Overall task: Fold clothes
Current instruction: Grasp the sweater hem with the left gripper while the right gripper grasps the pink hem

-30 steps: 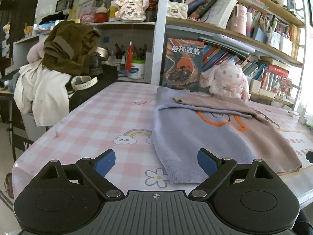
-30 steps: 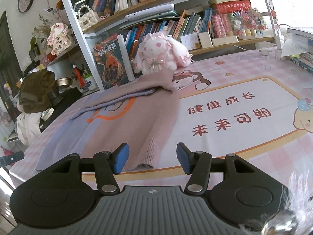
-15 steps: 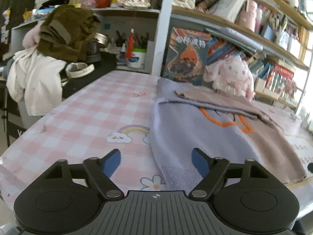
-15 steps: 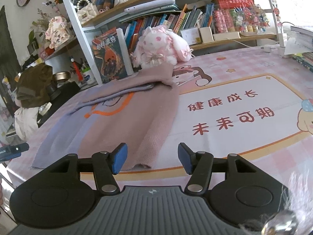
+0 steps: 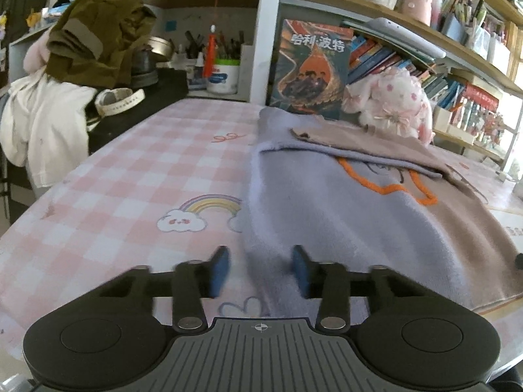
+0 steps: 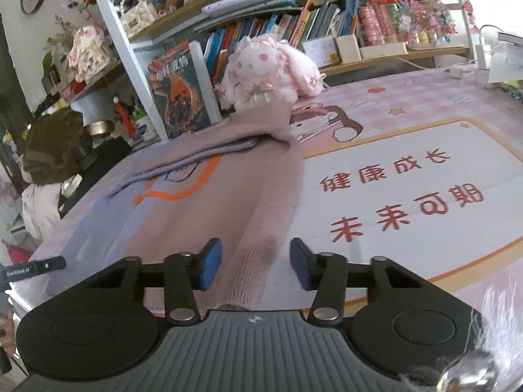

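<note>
A knit sweater (image 5: 343, 215), lavender on its left half and dusty pink on its right with an orange outline, lies flat on the table with its sleeves folded across the top. My left gripper (image 5: 260, 269) is open, its blue pads straddling the sweater's near left hem corner. My right gripper (image 6: 255, 264) is open, its pads straddling the pink near right hem corner of the sweater (image 6: 202, 202). Neither is closed on the cloth.
The table has a pink checked cover (image 5: 130, 189) and a white mat with red characters (image 6: 408, 196). A pink plush rabbit (image 6: 268, 68) and a book (image 5: 310, 68) stand behind the sweater. Shelves line the back. A clothes heap (image 5: 91, 49) stands at left.
Both grippers have moved forward and down to the sweater's near hem. The left jaws have narrowed a good deal. The right jaws stay about as wide.
</note>
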The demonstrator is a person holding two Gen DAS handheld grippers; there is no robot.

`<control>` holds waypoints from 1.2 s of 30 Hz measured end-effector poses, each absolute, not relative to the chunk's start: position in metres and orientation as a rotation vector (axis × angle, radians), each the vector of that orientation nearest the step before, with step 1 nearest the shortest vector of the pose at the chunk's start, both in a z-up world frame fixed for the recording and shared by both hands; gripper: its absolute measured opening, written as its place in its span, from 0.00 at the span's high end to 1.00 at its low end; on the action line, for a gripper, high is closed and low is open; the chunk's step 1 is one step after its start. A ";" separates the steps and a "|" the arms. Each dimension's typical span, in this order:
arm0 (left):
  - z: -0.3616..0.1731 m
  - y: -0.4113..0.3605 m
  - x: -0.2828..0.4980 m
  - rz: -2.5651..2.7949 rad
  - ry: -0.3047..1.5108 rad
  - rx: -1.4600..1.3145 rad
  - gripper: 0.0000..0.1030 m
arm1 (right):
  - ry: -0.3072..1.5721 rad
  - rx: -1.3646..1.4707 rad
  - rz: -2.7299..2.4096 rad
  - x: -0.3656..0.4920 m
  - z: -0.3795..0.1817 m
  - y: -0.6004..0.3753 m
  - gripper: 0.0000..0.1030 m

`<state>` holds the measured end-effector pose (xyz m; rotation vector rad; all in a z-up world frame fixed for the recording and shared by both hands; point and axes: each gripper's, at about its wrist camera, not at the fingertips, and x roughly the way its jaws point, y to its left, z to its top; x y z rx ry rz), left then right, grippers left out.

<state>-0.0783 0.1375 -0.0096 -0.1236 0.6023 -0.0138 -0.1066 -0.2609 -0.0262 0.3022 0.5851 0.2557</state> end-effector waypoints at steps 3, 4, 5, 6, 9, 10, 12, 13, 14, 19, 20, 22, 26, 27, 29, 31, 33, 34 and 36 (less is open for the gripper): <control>-0.004 0.129 -0.078 -0.047 0.586 -0.120 0.79 | 0.588 0.253 0.242 -0.102 -0.026 -0.254 0.83; -0.002 0.127 -0.078 -0.058 0.580 -0.119 0.79 | 0.586 0.262 0.244 -0.101 -0.025 -0.252 0.85; -0.001 0.124 -0.078 -0.069 0.575 -0.118 0.79 | 0.576 0.284 0.263 -0.100 -0.023 -0.252 0.85; 0.001 0.121 -0.077 -0.080 0.569 -0.117 0.78 | 0.563 0.307 0.287 -0.101 -0.021 -0.253 0.85; 0.003 0.119 -0.076 -0.102 0.570 -0.131 0.76 | 0.532 0.377 0.350 -0.101 -0.016 -0.255 0.85; 0.002 0.121 -0.075 -0.106 0.573 -0.141 0.75 | 0.534 0.394 0.352 -0.100 -0.015 -0.256 0.85; -0.001 0.126 -0.075 -0.109 0.591 -0.172 0.67 | 0.544 0.395 0.335 -0.100 -0.017 -0.258 0.81; -0.003 0.130 -0.076 -0.112 0.601 -0.195 0.63 | 0.551 0.398 0.328 -0.100 -0.018 -0.258 0.78; -0.005 0.133 -0.076 -0.112 0.609 -0.214 0.61 | 0.559 0.403 0.323 -0.100 -0.019 -0.259 0.75; -0.011 0.138 -0.077 -0.120 0.614 -0.243 0.58 | 0.592 0.428 0.313 -0.097 -0.025 -0.259 0.65; -0.011 0.137 -0.077 -0.120 0.612 -0.229 0.58 | 0.595 0.431 0.314 -0.096 -0.027 -0.258 0.65; -0.012 0.134 -0.075 -0.117 0.609 -0.217 0.58 | 0.596 0.436 0.319 -0.093 -0.029 -0.257 0.65; -0.012 0.135 -0.074 -0.112 0.595 -0.223 0.90 | 0.600 0.446 0.325 -0.090 -0.031 -0.255 0.80; -0.012 0.136 -0.075 -0.109 0.590 -0.224 0.94 | 0.584 0.452 0.313 -0.093 -0.032 -0.257 0.85; -0.011 0.139 -0.079 -0.120 0.576 -0.241 0.95 | 0.536 0.460 0.281 -0.101 -0.031 -0.262 0.88; -0.007 0.136 -0.087 -0.142 0.569 -0.227 0.95 | 0.494 0.466 0.260 -0.111 -0.028 -0.269 0.89; -0.003 0.132 -0.094 -0.161 0.561 -0.206 0.95 | 0.472 0.470 0.256 -0.121 -0.023 -0.277 0.90; -0.002 0.131 -0.097 -0.168 0.562 -0.208 0.95 | 0.472 0.468 0.265 -0.125 -0.020 -0.279 0.90; -0.002 0.131 -0.101 -0.177 0.568 -0.217 0.95 | 0.484 0.457 0.282 -0.132 -0.017 -0.283 0.90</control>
